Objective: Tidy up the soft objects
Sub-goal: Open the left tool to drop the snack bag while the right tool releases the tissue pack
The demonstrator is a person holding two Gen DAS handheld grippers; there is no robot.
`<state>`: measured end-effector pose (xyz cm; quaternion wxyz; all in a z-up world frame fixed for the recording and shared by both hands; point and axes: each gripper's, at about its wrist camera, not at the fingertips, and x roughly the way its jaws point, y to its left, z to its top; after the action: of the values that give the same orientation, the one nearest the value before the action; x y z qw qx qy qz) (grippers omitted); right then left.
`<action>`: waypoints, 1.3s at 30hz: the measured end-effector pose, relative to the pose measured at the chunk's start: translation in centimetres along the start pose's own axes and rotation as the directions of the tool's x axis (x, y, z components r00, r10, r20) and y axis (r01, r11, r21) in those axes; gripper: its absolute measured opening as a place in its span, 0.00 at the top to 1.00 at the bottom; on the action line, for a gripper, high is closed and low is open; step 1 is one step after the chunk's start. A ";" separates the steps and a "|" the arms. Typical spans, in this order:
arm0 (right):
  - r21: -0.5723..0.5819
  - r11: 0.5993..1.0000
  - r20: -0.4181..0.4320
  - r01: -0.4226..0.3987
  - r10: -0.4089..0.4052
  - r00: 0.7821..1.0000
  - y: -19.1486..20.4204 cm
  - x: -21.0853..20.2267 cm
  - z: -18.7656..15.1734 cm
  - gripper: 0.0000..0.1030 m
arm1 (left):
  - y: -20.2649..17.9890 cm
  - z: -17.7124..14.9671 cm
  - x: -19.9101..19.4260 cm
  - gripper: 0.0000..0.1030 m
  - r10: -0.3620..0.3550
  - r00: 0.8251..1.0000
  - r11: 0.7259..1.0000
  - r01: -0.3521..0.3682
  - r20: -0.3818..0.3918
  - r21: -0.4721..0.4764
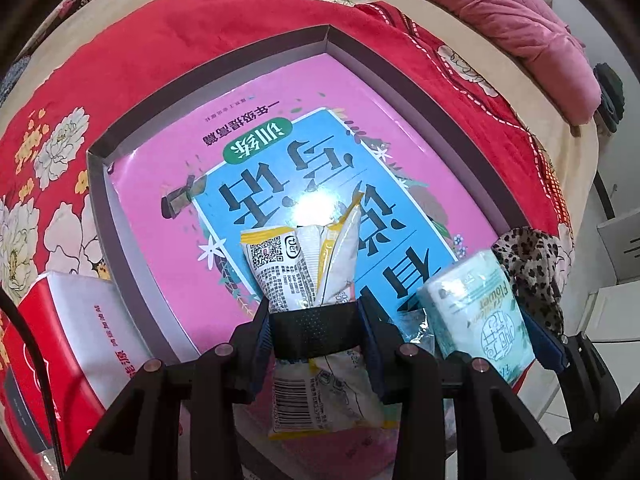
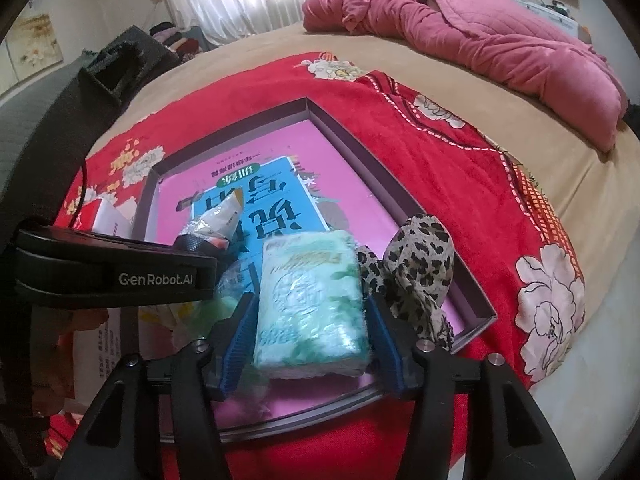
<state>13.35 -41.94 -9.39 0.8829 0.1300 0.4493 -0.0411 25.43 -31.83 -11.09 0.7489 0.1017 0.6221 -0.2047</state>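
Note:
My left gripper [image 1: 314,312] is shut on a white and yellow snack packet [image 1: 304,268], held over the shallow grey box [image 1: 400,64] whose floor is a pink and blue book cover [image 1: 168,248]. My right gripper [image 2: 310,328] is shut on a green and white tissue pack [image 2: 310,300], over the box's near edge; the pack also shows in the left wrist view [image 1: 476,312]. A leopard-print cloth [image 2: 416,276] hangs on the box's right wall, right of the tissue pack. The left gripper and its packet [image 2: 218,216] show at left in the right wrist view.
The box lies on a red floral blanket [image 2: 460,184] on a tan bed. A red and white tissue box [image 1: 68,340] sits left of the grey box. A pink quilt [image 2: 500,44] is bunched at the bed's far side. A clear plastic bag [image 2: 236,280] lies between the grippers.

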 end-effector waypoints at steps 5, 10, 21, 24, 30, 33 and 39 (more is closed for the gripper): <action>0.015 1.000 0.011 -0.002 0.002 1.000 -0.2 -0.6 0.0 0.43 | 0.3 0.0 -0.4 0.60 -0.016 1.000 1.000 0.016 0.005 -0.007; 0.018 1.000 0.031 0.000 -0.001 1.000 -0.3 -1.7 0.1 0.42 | 0.4 0.1 -1.3 0.60 -0.025 0.999 1.000 0.026 0.026 -0.012; 0.025 1.000 0.073 -0.008 0.007 0.997 0.2 -4.3 0.5 0.33 | 0.7 -1.3 -4.6 0.59 -0.026 0.997 0.999 0.029 0.078 -0.030; 0.026 1.000 0.086 -0.004 0.001 0.996 0.5 -5.2 0.6 0.32 | 1.0 -1.9 -6.5 0.56 -0.031 0.993 0.998 0.036 0.116 -0.042; 0.030 0.999 0.111 0.021 -0.024 0.994 0.7 -6.7 0.8 0.28 | 1.7 -3.4 -10.0 0.51 -0.023 0.984 0.998 0.033 0.178 -0.057; 0.033 0.999 0.124 0.035 -0.039 0.992 0.8 -7.6 0.8 0.28 | 2.2 -4.6 -11.5 0.49 -0.017 0.979 0.998 0.031 0.204 -0.063; 0.061 0.997 0.139 0.045 -0.053 0.989 1.1 -9.0 1.0 0.27 | 2.7 -7.2 -13.7 0.48 0.004 0.969 0.997 0.014 0.248 -0.070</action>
<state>8.97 -41.56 -1.40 0.9070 0.1413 0.3876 -0.0847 18.28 -24.00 0.48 0.8234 0.0470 0.5307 -0.1956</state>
